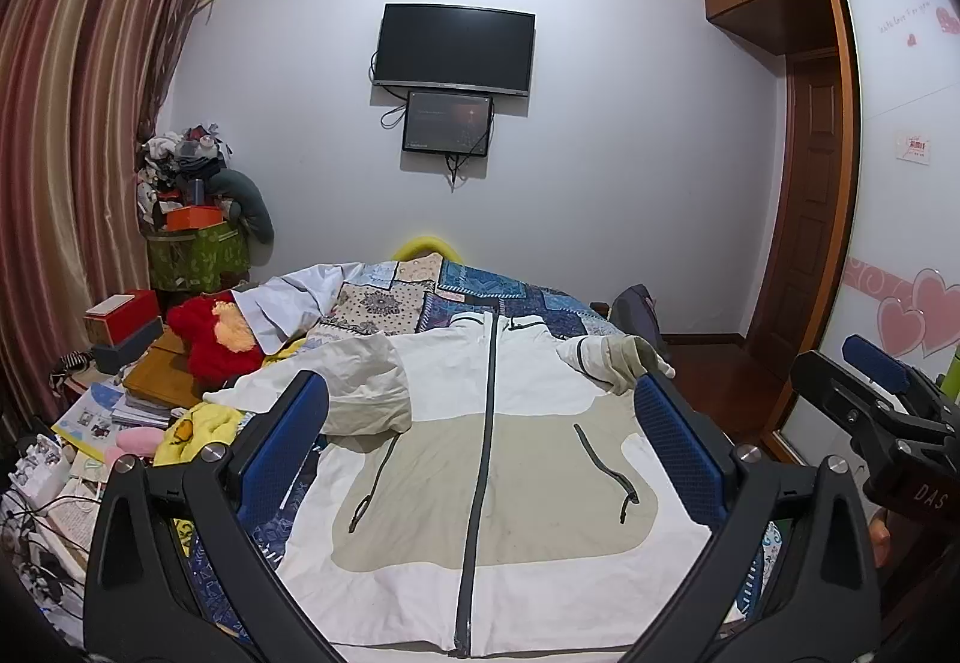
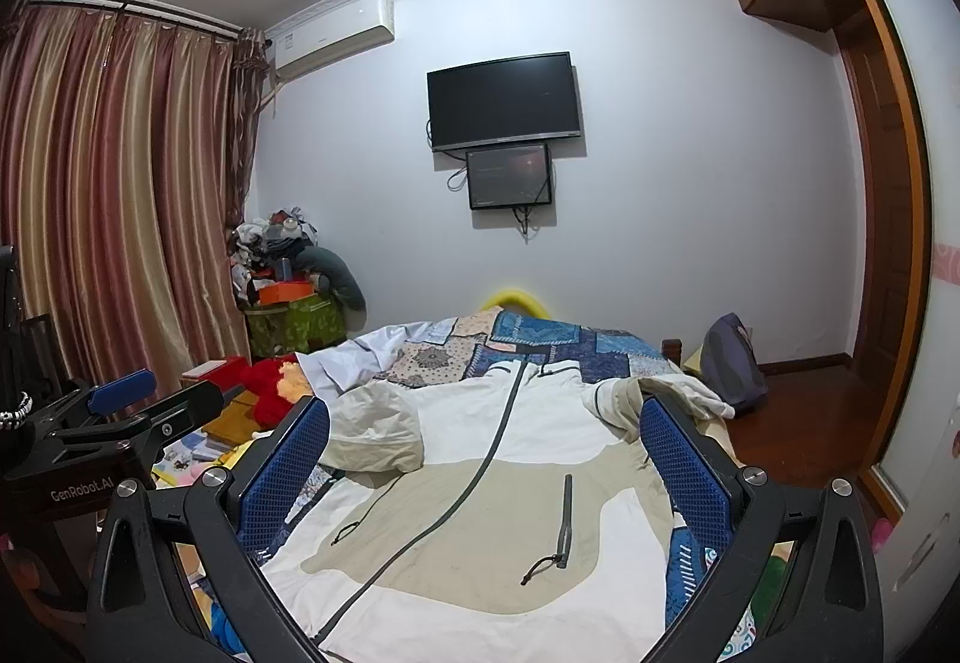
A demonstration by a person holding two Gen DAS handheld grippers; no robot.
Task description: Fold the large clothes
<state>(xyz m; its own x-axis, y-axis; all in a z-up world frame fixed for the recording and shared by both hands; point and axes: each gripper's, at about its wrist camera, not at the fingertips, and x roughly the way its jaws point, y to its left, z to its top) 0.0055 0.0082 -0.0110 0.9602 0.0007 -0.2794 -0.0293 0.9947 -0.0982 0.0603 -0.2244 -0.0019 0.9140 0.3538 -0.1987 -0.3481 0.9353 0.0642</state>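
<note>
1. The blue-padded fingers [image 1: 282, 447] of the left gripper [image 1: 480, 423] and of the right gripper [image 2: 486, 453] are standing spread wide, holding nothing, each pair framing the jacket from the near edge, probably lining up for a first grab.
2. The bed [image 1: 510, 291], under a patchwork quilt, is serving as the folding surface.
3. The white and beige jacket [image 1: 480, 483] is lying front-up and zipped on the bed, hem near, collar far, which suits folding.
4. Its left sleeve [image 1: 366, 387] is lying folded over the chest; the right sleeve [image 1: 618, 357] is trailing out to the right edge.
5. A red plush toy [image 1: 210, 339] and books are crowding the left side.
</note>
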